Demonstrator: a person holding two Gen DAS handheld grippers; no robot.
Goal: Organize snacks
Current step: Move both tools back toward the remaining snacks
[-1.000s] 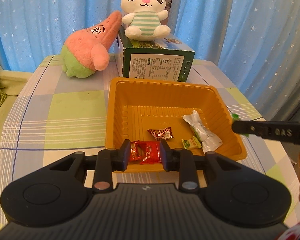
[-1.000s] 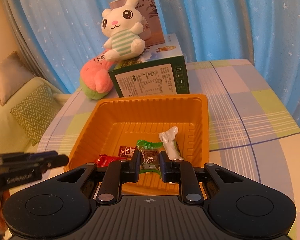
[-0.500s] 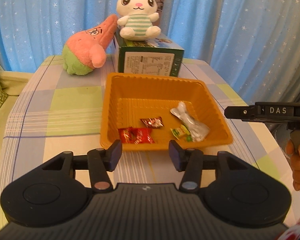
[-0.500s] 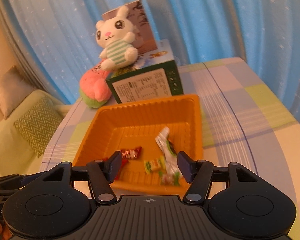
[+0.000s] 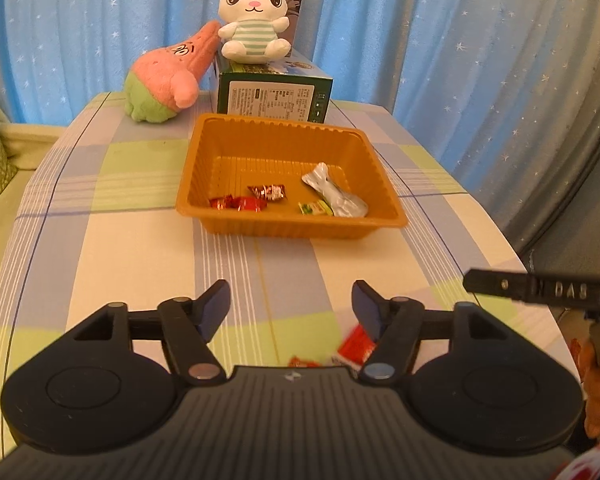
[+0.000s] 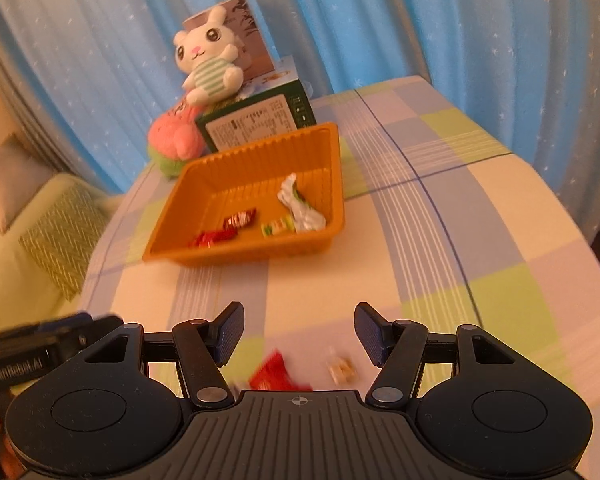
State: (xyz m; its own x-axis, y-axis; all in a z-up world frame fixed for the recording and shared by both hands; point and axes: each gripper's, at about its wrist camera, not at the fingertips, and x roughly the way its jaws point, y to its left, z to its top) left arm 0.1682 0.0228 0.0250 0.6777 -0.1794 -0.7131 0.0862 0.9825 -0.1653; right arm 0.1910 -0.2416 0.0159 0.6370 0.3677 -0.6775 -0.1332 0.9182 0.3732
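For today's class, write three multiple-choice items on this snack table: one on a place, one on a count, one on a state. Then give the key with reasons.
1. Where does the white bunny plush sit?
A. in the tray
B. on the green box
C. on the tablecloth

2. How many wrapped snacks lie in the orange tray?
A. two
B. four
C. seven

3. How do the right tongs stand?
A. clamped on a red wrapper
B. apart, holding nothing
C. closed and empty

Key:
1 B, the plush rests on top of the box behind the tray.
2 B, the tray holds a red wrapper, a dark red candy, a small green-yellow candy and a silver packet.
3 B, the jaws gape over the cloth, and the loose red packet lies near the tongs' base, ungripped.
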